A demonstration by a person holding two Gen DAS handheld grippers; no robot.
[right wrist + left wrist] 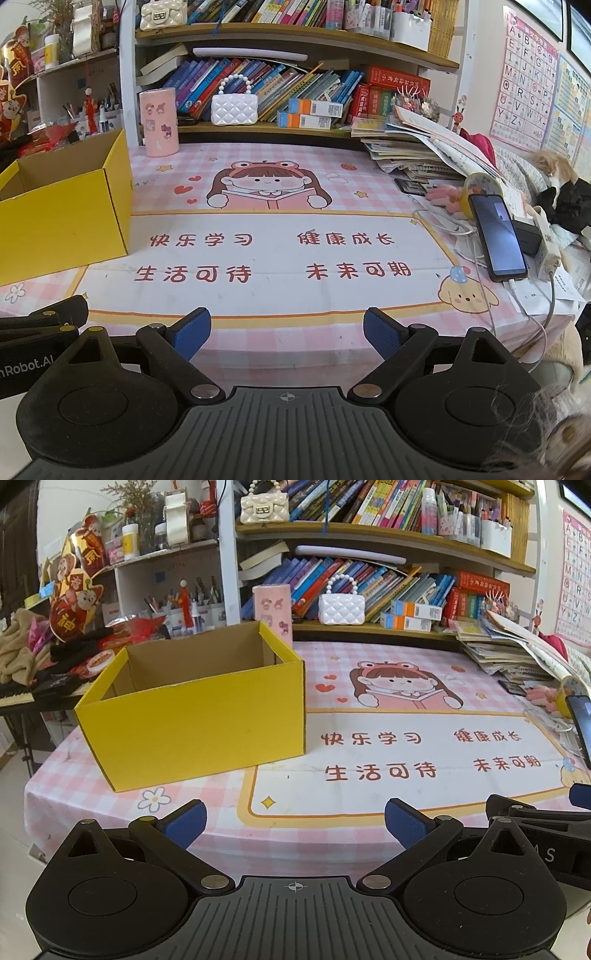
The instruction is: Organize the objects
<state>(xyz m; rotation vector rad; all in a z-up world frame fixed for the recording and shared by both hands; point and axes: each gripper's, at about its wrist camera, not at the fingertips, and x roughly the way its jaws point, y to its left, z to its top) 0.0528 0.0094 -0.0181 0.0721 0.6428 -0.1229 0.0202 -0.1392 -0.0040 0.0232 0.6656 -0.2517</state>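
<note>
Two black hand-held grippers with blue pads hover side by side at the near edge of a tabletop (295,229) covered in a pink checked cartoon mat. The left hand-held gripper (294,821) and the right hand-held gripper (287,332) both stand with jaws wide apart, nothing between them. Farther in on the left, an open yellow cardboard box (199,716) sits on the mat, its visible interior bare. At the right edge, a dark smartphone (498,236) leans among cables and papers. Behind, a pink stickered cylinder (159,123) and a white quilted handbag with a bead handle (234,109) stand before crowded bookshelves.
</note>
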